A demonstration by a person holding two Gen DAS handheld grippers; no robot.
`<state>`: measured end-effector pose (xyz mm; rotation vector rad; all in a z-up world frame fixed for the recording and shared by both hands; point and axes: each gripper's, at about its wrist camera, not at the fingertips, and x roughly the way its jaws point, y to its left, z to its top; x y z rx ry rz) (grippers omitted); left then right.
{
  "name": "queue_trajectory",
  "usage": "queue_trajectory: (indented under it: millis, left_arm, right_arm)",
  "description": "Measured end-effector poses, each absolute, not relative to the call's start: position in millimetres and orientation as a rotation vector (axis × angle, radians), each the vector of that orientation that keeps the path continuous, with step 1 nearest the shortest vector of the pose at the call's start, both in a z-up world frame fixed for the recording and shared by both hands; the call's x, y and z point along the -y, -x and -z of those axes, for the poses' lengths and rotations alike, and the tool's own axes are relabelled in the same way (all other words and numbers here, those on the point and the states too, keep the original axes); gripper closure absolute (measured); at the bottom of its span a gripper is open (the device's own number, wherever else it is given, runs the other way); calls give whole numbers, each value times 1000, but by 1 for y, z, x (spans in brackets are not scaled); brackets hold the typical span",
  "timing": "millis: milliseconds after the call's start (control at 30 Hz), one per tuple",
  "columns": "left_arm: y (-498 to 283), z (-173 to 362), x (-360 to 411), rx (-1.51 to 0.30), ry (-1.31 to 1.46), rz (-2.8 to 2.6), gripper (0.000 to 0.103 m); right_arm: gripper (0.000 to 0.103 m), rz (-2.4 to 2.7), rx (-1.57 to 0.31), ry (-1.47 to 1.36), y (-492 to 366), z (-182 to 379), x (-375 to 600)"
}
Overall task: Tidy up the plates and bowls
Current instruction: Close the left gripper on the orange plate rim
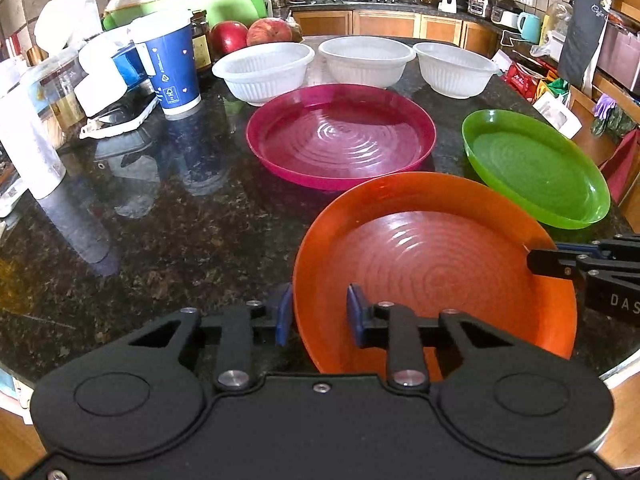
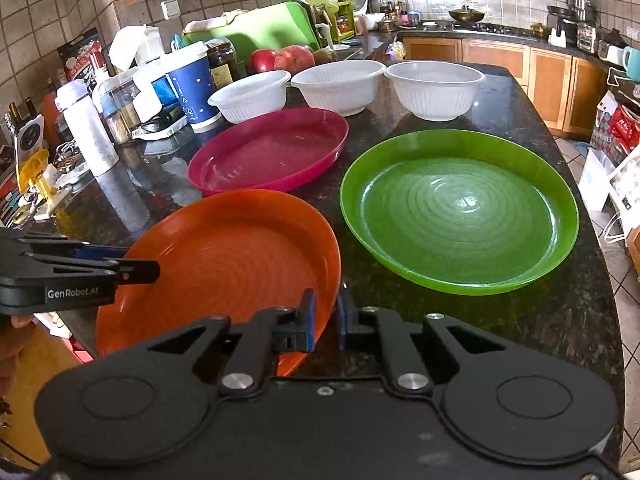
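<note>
An orange plate (image 1: 432, 268) is tilted at the near edge of the dark counter; it also shows in the right wrist view (image 2: 224, 256). My left gripper (image 1: 320, 316) straddles its left rim with a wide gap between the jaws. My right gripper (image 2: 325, 322) is shut on the plate's right rim, and shows at the right edge of the left wrist view (image 1: 540, 262). A pink plate (image 1: 340, 136) and a green plate (image 2: 460, 208) lie flat behind. Three white bowls (image 1: 264, 70) (image 1: 366, 60) (image 1: 456, 68) stand in a row at the back.
A blue paper cup (image 1: 172, 64), jars, a white bottle (image 2: 92, 132), apples (image 1: 268, 32) and clutter crowd the counter's left side. The counter (image 2: 520, 320) drops off at the right, with bags on the floor below.
</note>
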<state>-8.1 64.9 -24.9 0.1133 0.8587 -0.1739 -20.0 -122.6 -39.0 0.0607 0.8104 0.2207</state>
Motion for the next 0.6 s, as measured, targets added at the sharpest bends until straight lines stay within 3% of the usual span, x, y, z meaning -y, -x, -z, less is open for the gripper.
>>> queue_trajectory:
  millis: [100, 233, 600]
  left_arm:
    - [8, 25, -67, -857, -114, 186, 70]
    - [7, 24, -71, -853, -128, 187, 86]
    - [3, 23, -94, -869, -131, 264, 88]
  right_arm:
    - [90, -204, -805, -40, 22, 39, 118]
    - [90, -173, -803, -20, 23, 38, 111]
    - [90, -109, -801, -14, 30, 33, 87]
